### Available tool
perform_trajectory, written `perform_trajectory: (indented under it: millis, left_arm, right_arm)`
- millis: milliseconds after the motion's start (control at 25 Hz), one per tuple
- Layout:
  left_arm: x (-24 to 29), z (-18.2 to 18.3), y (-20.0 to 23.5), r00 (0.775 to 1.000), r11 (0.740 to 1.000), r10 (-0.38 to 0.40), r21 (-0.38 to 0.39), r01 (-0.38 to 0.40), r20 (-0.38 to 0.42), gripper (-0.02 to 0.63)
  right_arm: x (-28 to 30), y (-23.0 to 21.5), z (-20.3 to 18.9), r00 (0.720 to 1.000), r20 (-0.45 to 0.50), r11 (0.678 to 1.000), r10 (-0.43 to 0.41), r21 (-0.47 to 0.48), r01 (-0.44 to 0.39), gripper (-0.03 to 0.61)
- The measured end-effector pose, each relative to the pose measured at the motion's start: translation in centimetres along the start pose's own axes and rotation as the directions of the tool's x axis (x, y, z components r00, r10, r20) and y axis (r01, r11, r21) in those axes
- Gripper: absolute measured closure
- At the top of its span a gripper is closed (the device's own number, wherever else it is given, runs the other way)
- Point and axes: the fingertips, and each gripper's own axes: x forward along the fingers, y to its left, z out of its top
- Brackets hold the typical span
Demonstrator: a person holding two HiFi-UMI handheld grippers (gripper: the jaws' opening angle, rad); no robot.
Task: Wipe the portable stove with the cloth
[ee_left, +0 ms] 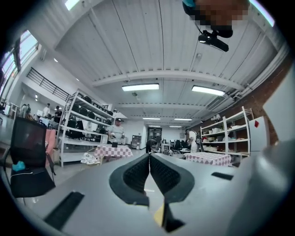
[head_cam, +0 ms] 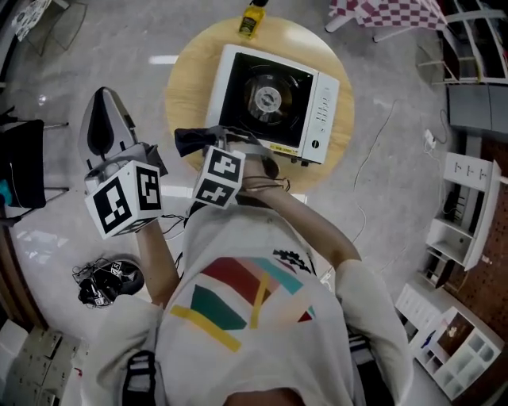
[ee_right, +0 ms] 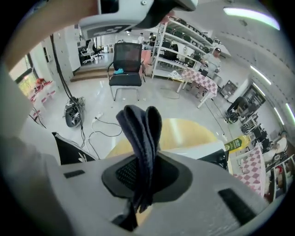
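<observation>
The portable stove [head_cam: 274, 101], white with a black top and a round burner, sits on a round wooden table [head_cam: 186, 71]. My right gripper [head_cam: 213, 141] is at the stove's near-left corner, shut on a dark blue cloth [head_cam: 193, 140]. In the right gripper view the cloth [ee_right: 140, 133] stands folded up out of the jaws, with the table [ee_right: 184, 133] and the stove's white edge [ee_right: 203, 152] beyond. My left gripper [head_cam: 103, 119] is held off the table to the left, over the floor. Its pads [ee_left: 138, 175] meet with nothing between them, and it faces out into the room.
A yellow bottle [head_cam: 252, 20] stands at the table's far edge. A black office chair [ee_right: 126, 64] and floor cables [ee_right: 99, 122] lie to the left. White shelving [head_cam: 468, 214] is at the right, a checkered table [head_cam: 389, 12] beyond.
</observation>
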Motion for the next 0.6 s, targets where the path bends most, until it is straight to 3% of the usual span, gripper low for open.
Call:
perform_trajectory:
  millis: [240, 600]
  left_arm:
    - [-0.3, -0.5, 1.1, 1.0, 1.0, 0.019, 0.005, -0.019, -0.008, 0.606]
    - [1.2, -0.5, -3.6, 0.995, 0.995, -0.095, 0.009, 0.095, -0.015, 0.606]
  right_arm:
    - [0.0, 0.2, -0.7, 1.0, -0.021, 1.0, -0.018, -0.022, 0.018, 0.546]
    - [-2.7, -0.2, -8.6, 0.994, -0.101, 0.994, -0.042, 0.093, 0.052, 0.546]
